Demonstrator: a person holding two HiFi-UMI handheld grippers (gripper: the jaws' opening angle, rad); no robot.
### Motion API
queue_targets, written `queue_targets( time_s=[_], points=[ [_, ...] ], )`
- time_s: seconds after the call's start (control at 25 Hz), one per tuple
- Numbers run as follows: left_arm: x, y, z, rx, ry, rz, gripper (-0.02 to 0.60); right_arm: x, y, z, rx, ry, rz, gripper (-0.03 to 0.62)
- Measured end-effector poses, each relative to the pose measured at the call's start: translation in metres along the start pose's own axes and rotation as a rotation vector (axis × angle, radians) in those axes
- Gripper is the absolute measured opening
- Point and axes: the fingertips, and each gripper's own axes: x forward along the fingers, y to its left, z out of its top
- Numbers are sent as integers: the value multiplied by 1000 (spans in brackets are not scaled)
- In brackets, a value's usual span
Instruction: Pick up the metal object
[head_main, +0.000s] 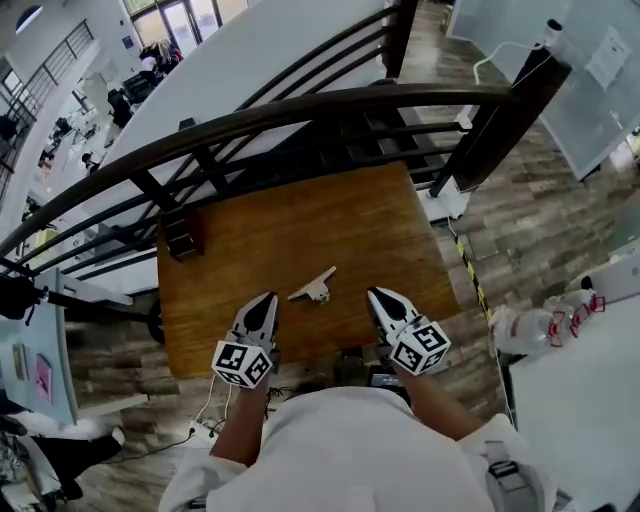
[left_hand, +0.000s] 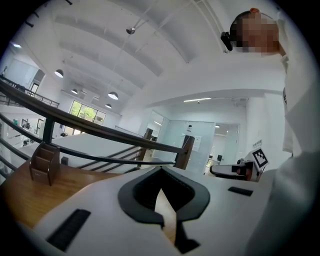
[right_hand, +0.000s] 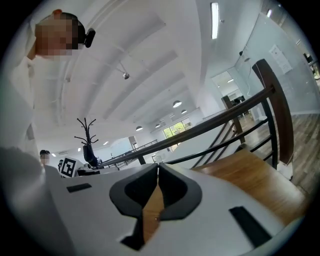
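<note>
one metal object (head_main: 313, 288) on one table (head_main: 300, 215), just ahead between both tips, left gripper (head_main: 266, 300) clenched empty, right gripper (head_main: 378, 296) clenched empty, one wooden box (head_main: 185, 232) ahead-left of left gripper

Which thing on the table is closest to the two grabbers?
The metal object, lying flat just ahead of the left gripper and right gripper. The brown box stands far back at the table's left corner.

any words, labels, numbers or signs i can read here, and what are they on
No readable text.
Marker cube of the left gripper, and of the right gripper: square patterns only, no letters.
Sheets on the glass wall: print too small.
</note>
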Motion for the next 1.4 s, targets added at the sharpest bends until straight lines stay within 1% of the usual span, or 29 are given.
queue_targets(
  time_s=[0.16, 0.32, 0.44, 0.56, 0.64, 0.76, 0.84, 0.88, 1.08, 1.16, 1.24, 1.32, 1.4],
  points=[
    [25, 3, 6, 39, 6, 49, 11, 24, -26, 0, 61, 41, 75, 26],
    [45, 18, 5, 67, 20, 99, 11, 56, -41, -9, 160, 87, 172, 26],
    [53, 30, 1, 74, 34, 132, 11, 75, -46, -25, 242, 143, 221, 28],
    [58, 47, -5, 87, 56, 135, 11, 92, -50, -47, 334, 201, 240, 28],
    [63, 64, -8, 96, 65, 124, 11, 106, -55, -62, 382, 235, 229, 29],
    [66, 86, -17, 85, 85, 97, 11, 116, -62, -88, 469, 285, 187, 34],
    [66, 96, -21, 83, 109, 75, 11, 117, -64, -106, 547, 306, 158, 93],
    [66, 103, -24, 85, 119, 66, 11, 118, -65, -114, 574, 313, 141, 103],
    [65, 136, -40, 66, 141, 25, 11, 121, -70, -149, 693, 339, 35, 103],
    [65, 146, -45, 53, 147, 19, 11, 127, -68, -159, 731, 343, 24, 103],
    [66, 152, -49, 41, 156, 12, 11, 125, -72, -178, 771, 376, -19, 108],
    [67, 154, -55, 33, 163, 0, 11, 125, -75, -194, 785, 413, -46, 126],
    [67, 155, -62, 22, 172, -12, 11, 124, -75, -205, 798, 443, -64, 130]
  ],
)
